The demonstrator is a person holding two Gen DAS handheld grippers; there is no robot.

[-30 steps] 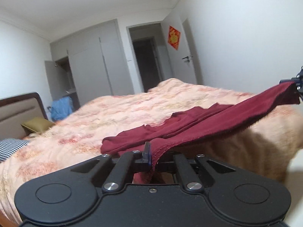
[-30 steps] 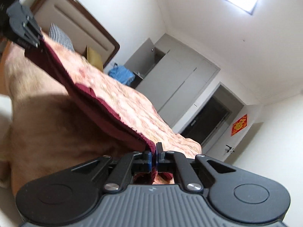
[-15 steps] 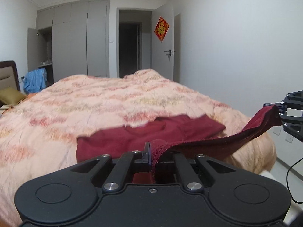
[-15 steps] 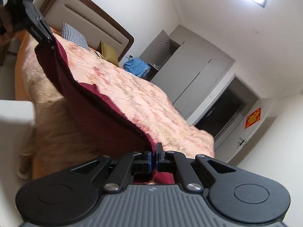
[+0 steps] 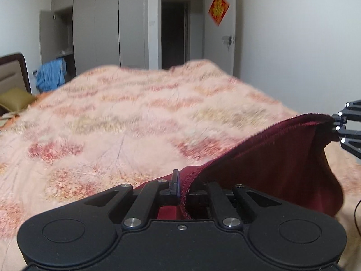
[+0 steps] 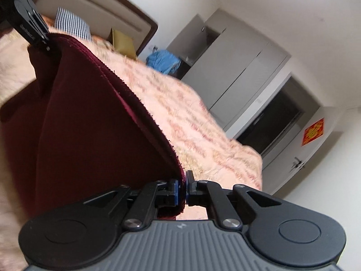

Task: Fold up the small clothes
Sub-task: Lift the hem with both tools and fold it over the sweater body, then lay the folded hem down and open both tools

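Over the wide bed with its fuzzy pink patterned blanket (image 5: 126, 122), I hold the dark red knit garment (image 5: 277, 158) hanging taut between my left gripper (image 5: 183, 186) and right gripper (image 6: 182, 186), both clamped on its hem, which I should keep level while lowering.

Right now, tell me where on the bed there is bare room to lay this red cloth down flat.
The bedspread lies bare ahead of the left tool, from the near edge to the far end. The headboard side is crowded: green cushion, striped pillow. The red cloth hangs between both tools along the near edge.
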